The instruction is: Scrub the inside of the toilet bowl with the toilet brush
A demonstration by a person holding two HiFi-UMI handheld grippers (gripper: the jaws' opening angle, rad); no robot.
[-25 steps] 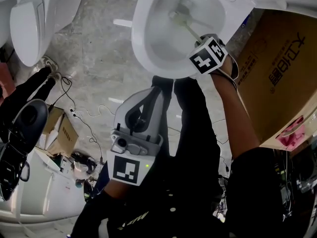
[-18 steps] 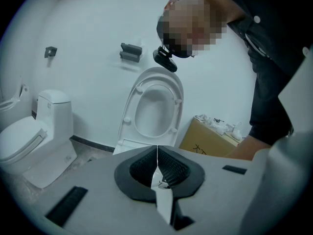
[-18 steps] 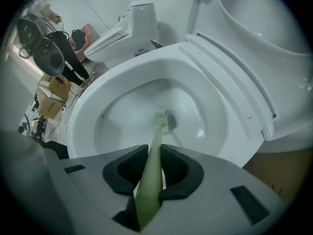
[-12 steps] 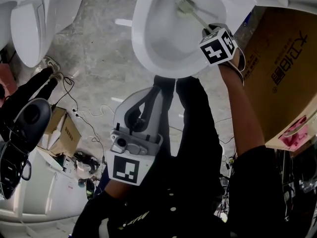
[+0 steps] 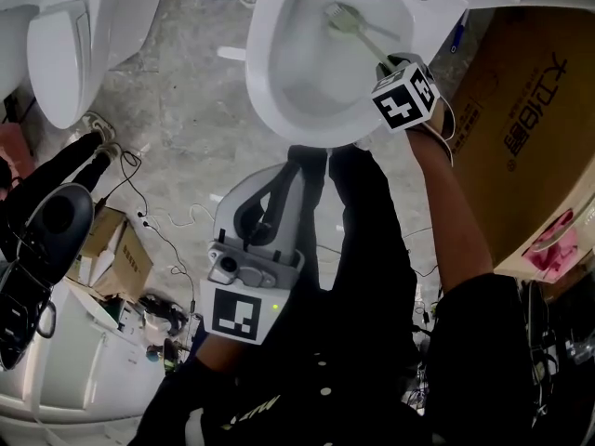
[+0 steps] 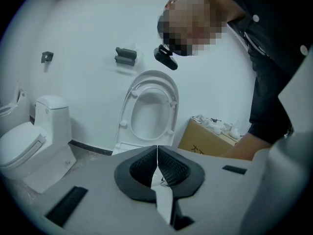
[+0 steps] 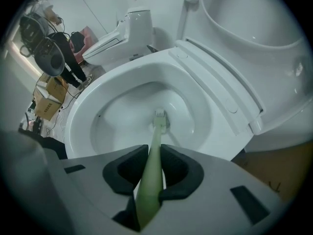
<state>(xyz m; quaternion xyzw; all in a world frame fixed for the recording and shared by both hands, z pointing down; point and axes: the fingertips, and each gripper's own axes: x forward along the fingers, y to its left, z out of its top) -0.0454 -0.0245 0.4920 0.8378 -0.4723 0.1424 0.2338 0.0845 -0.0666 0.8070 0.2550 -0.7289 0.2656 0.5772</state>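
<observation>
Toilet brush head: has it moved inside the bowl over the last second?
Yes. In the head view the head of the toilet brush has shifted away from the near rim of the toilet bowl, toward its back. The right gripper grips the handle.

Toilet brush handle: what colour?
The toilet brush handle is pale green; it shows best in the right gripper view, clamped in the right tool.

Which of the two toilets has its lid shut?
The left toilet, in the head view's top left corner, has its lid down. The middle toilet is open, with the brush in its bowl.
</observation>
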